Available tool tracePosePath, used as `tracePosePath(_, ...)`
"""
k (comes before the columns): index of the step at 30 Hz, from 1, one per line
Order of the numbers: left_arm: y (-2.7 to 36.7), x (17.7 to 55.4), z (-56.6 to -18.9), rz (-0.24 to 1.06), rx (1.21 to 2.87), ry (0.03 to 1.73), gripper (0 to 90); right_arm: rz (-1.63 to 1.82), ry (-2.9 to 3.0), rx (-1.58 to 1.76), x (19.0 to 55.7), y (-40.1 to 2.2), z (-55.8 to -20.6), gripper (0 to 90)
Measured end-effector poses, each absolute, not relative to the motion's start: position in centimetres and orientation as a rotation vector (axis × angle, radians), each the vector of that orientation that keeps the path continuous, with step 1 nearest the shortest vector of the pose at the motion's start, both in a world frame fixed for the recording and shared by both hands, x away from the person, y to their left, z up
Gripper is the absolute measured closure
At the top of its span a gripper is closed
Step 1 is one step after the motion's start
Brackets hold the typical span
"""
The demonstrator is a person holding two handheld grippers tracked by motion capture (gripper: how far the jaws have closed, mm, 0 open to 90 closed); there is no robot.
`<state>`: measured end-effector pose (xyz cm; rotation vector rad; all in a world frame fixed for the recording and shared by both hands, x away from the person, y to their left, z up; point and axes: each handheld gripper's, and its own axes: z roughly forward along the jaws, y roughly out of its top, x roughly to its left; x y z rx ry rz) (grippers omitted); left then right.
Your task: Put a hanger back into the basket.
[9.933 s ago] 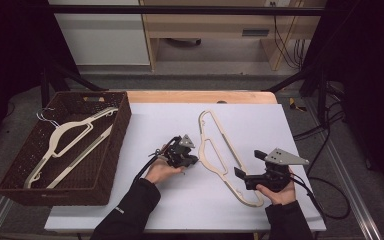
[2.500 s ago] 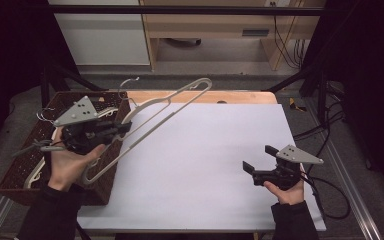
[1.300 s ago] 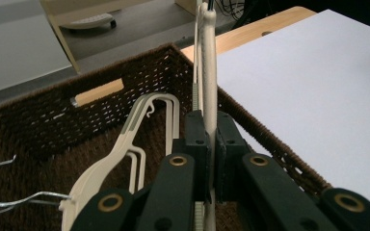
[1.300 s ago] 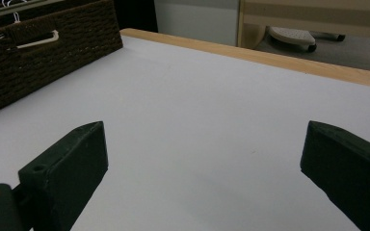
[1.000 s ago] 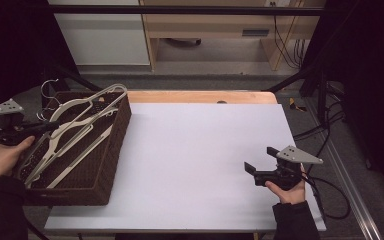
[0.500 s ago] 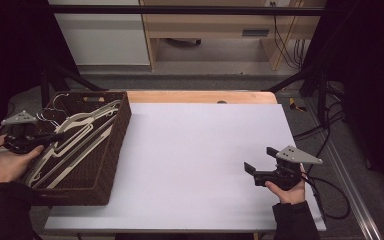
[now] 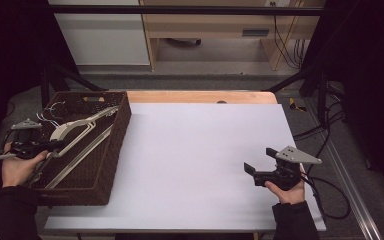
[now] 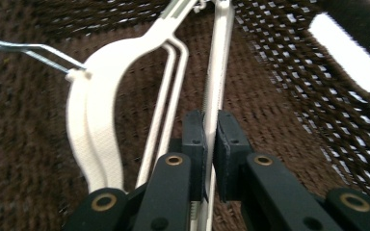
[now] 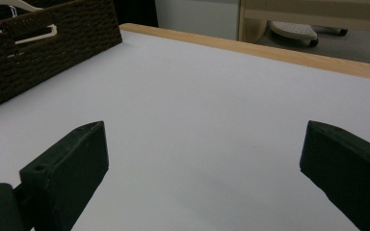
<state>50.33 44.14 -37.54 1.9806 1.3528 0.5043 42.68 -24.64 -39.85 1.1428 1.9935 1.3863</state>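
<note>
Left gripper point(image 8: 207, 144) pinched the bar of the white hanger point(image 8: 96, 110) low inside the wicker basket point(image 7: 115, 150); right gripper point(image 9: 202, 168) stood spread over the table point(image 7: 200, 150). Risk — releasing early might snag the hooks just ahead.

hanger point(image 8: 219, 72) ends cut off at frame top, basket point(image 8: 318, 106) weave blurred
</note>
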Motion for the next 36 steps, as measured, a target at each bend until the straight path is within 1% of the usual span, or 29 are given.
tracePosePath(2,44.2,50.5,-37.5,0.534,1.992,1.399,82.6,1.387,1.994,1.142,42.7,-24.6,-39.9,3.4)
tracePosePath(4,44.5,50.6,-37.6,0.559,1.994,1.447,76.5,1.388,1.993,1.141,42.7,-24.6,-39.9,3.4)
tracePosePath(7,45.0,50.6,-37.9,0.579,1.988,1.511,70.8,1.39,1.997,1.142,42.7,-24.6,-39.9,3.6)
tracePosePath(9,45.3,50.6,-38.0,0.585,1.989,1.549,65.2,1.39,1.997,1.145,42.7,-24.6,-39.9,3.6)
tracePosePath(14,45.7,50.0,-37.7,0.594,1.932,1.538,60.8,1.391,1.995,1.145,42.7,-24.6,-39.9,3.5)
tracePosePath(18,44.8,49.0,-36.5,0.608,1.859,1.466,58.0,1.396,1.988,1.152,42.6,-24.7,-39.9,3.6)
tracePosePath(23,42.4,47.1,-34.7,0.629,1.774,1.296,47.2,1.407,1.976,1.151,42.5,-25.0,-39.8,3.5)
tracePosePath(25,40.9,46.2,-34.1,0.662,1.738,1.224,39.1,1.41,1.972,1.153,42.5,-25.1,-39.8,3.4)
tracePosePath(28,38.8,45.3,-33.5,0.653,1.713,1.136,26.5,1.411,1.975,1.149,42.4,-25.1,-39.8,3.2)
tracePosePath(32,35.4,44.1,-33.5,0.619,1.723,1.026,11.0,1.42,1.969,1.141,42.4,-25.2,-39.7,3.0)
tracePosePath(34,34.2,43.9,-33.7,0.601,1.734,1.001,7.5,1.425,1.967,1.141,42.3,-25.3,-39.7,2.9)
tracePosePath(36,32.9,43.7,-34.1,0.584,1.74,0.98,6.0,1.434,1.963,1.151,42.2,-25.3,-39.6,2.8)
